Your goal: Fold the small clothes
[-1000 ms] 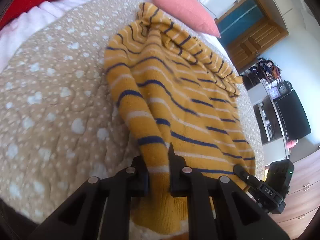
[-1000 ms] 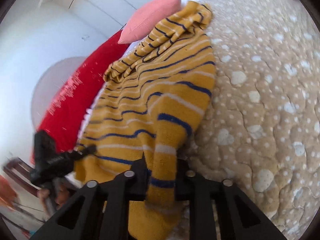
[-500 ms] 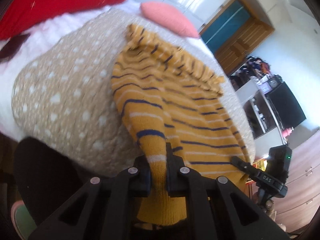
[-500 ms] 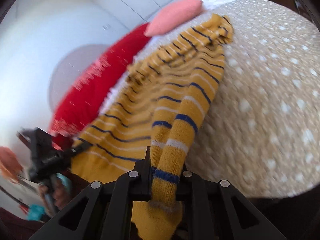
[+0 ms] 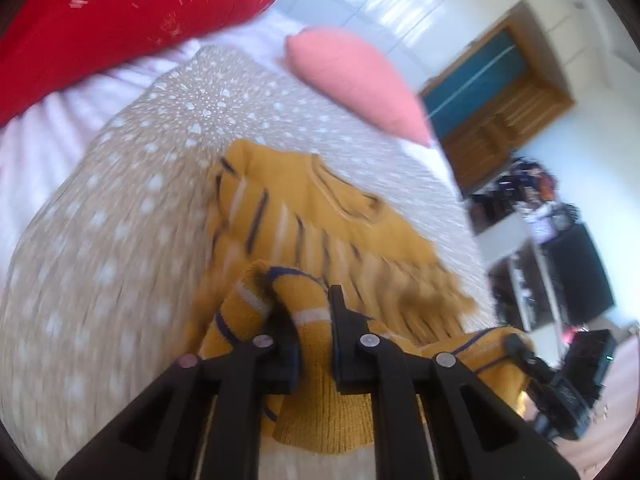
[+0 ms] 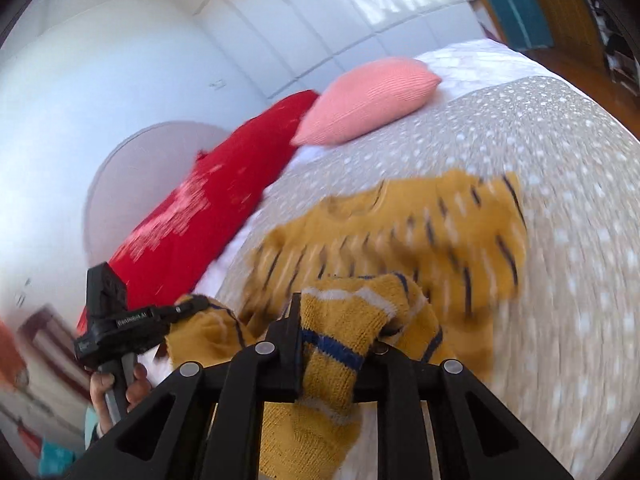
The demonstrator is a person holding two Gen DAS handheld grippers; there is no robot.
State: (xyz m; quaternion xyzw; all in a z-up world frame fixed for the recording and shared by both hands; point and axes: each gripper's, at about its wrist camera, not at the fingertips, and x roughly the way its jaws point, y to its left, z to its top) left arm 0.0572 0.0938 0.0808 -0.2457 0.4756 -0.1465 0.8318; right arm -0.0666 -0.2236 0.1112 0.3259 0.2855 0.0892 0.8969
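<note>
The left tongs (image 5: 312, 344) are clamped on a hem corner of the striped yellow sweater (image 5: 320, 220). The right tongs (image 6: 336, 340) pinch the other corner, jaws opening. The sweater's hem is lifted over its body on the dotted bedspread (image 5: 100, 260), near a pink pillow (image 6: 368, 100).

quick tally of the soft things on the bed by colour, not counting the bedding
mustard striped sweater: 1
pink cushion: 1
red cushion: 1
total: 3
</note>
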